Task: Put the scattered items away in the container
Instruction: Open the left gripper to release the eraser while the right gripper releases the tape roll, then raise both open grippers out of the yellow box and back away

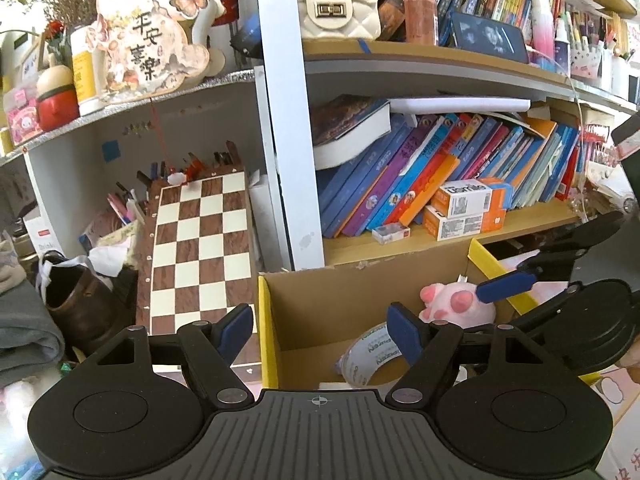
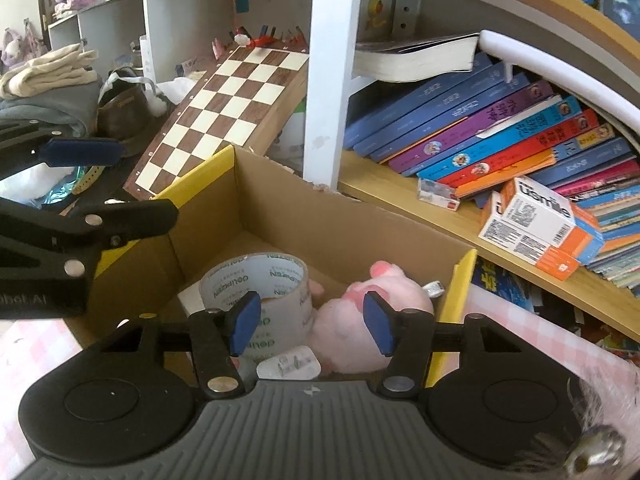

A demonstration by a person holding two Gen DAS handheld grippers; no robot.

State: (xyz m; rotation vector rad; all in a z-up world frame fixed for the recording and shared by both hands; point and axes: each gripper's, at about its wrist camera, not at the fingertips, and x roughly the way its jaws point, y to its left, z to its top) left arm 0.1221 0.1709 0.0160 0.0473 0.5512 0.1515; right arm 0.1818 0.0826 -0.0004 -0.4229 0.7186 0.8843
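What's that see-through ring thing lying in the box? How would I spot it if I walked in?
Find the cardboard box with yellow edges in front of the bookshelf. Inside lies a roll of clear tape, right beside a pink plush toy. It is the only hollow ring there, with green lettering printed around it.

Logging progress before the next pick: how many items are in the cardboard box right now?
3 visible in the cardboard box: the clear tape roll at the left, the pink plush toy at the right touching it, and a small white packet at the near edge. More may be hidden behind the gripper.
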